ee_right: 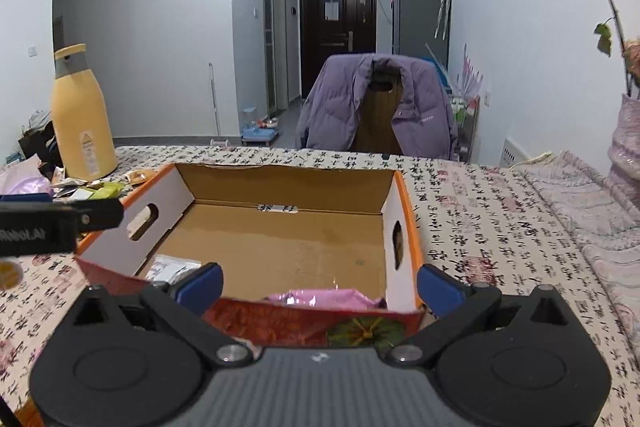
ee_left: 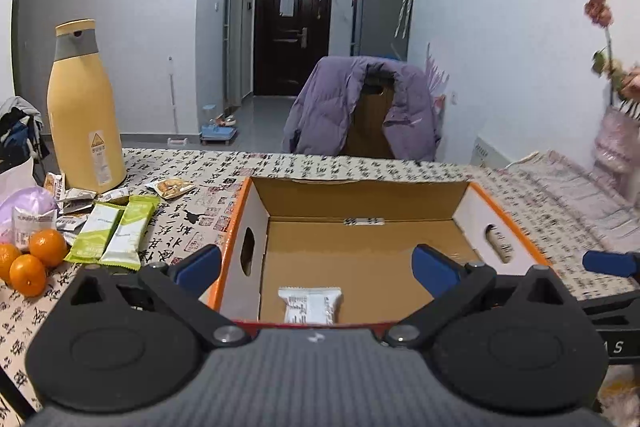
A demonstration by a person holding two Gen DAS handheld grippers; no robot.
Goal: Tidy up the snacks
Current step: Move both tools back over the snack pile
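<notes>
Calligraphy-print cloth covers your table [ee_left: 320, 163]. Both the left gripper [ee_left: 316, 267] and right gripper [ee_right: 318, 285] hang spread and empty at the box [ee_left: 360, 195]. Remaining green packets [ee_left: 116, 235] lie left: light, crinkly, slippery; pinch across the flat middle.

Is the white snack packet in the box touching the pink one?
Apart. The right wrist view shows bare cardboard floor between the white snack packet and the pink packet inside the cardboard box.
</notes>
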